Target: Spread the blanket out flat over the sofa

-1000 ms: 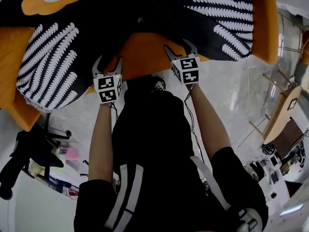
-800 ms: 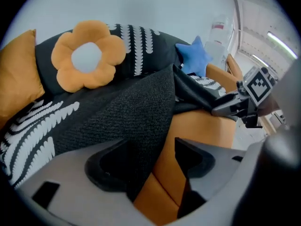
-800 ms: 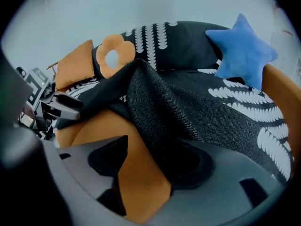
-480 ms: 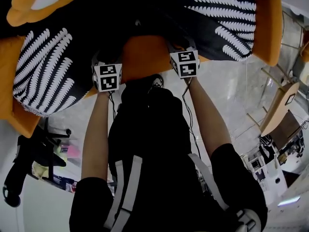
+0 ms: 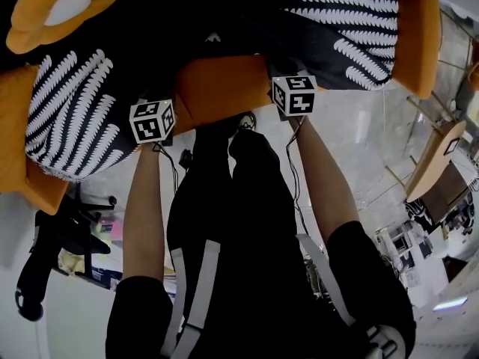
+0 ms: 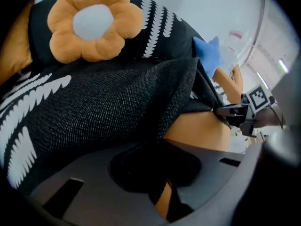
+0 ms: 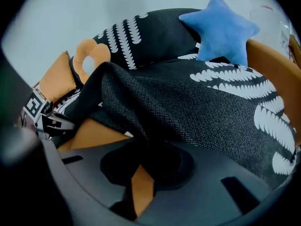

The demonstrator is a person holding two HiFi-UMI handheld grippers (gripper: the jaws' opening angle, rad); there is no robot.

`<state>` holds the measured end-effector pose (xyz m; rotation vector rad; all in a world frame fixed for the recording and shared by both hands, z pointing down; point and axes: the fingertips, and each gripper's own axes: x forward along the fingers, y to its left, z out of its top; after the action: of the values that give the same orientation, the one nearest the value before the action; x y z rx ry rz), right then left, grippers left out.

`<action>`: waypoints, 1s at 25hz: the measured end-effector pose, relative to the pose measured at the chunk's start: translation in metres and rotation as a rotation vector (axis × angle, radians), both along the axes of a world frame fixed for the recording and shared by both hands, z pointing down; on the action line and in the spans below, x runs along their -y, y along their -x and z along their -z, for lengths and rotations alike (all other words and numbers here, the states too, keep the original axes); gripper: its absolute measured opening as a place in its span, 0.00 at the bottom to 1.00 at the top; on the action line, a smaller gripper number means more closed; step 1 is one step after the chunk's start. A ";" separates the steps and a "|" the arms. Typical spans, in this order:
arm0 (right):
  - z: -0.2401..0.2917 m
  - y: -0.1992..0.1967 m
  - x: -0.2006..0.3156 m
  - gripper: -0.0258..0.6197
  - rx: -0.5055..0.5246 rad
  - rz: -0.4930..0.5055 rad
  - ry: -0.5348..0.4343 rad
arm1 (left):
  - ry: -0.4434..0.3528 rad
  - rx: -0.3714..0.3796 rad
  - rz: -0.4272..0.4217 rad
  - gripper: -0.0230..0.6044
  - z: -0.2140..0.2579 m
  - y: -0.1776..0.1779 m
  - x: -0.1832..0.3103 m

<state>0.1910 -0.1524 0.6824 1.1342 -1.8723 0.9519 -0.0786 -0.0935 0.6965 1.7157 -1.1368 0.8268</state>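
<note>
- One blanket, black with white print.
- One orange sofa.
- Two cushions: one flower cushion, one blue star cushion.
- Two claws: left claw, right claw.

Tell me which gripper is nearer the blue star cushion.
Right. The right gripper grips the blanket edge at the sofa front, on the blue star cushion side; the left gripper grips it farther along, toward the flower cushion. Both have just been closing on it.

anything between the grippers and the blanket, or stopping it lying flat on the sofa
Nothing between them: the left gripper and right gripper have just closed on the blanket edge. A flower cushion and star cushion rest on it.
</note>
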 end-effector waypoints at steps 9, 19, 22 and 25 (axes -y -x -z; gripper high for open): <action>-0.003 0.000 -0.025 0.11 0.025 0.029 0.053 | 0.000 -0.005 -0.020 0.13 0.000 -0.009 -0.015; -0.008 0.001 -0.063 0.10 0.043 0.074 0.085 | 0.008 0.048 0.011 0.13 -0.001 -0.019 -0.060; -0.011 -0.003 -0.081 0.10 0.045 0.089 0.112 | 0.025 0.061 0.015 0.13 -0.002 -0.021 -0.076; -0.013 -0.008 -0.099 0.10 0.042 0.113 0.126 | 0.034 0.073 0.014 0.13 -0.002 -0.023 -0.088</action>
<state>0.1987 -0.0537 0.6953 0.9313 -1.8608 1.0208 -0.0559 -0.0051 0.6981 1.6603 -1.1753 0.9014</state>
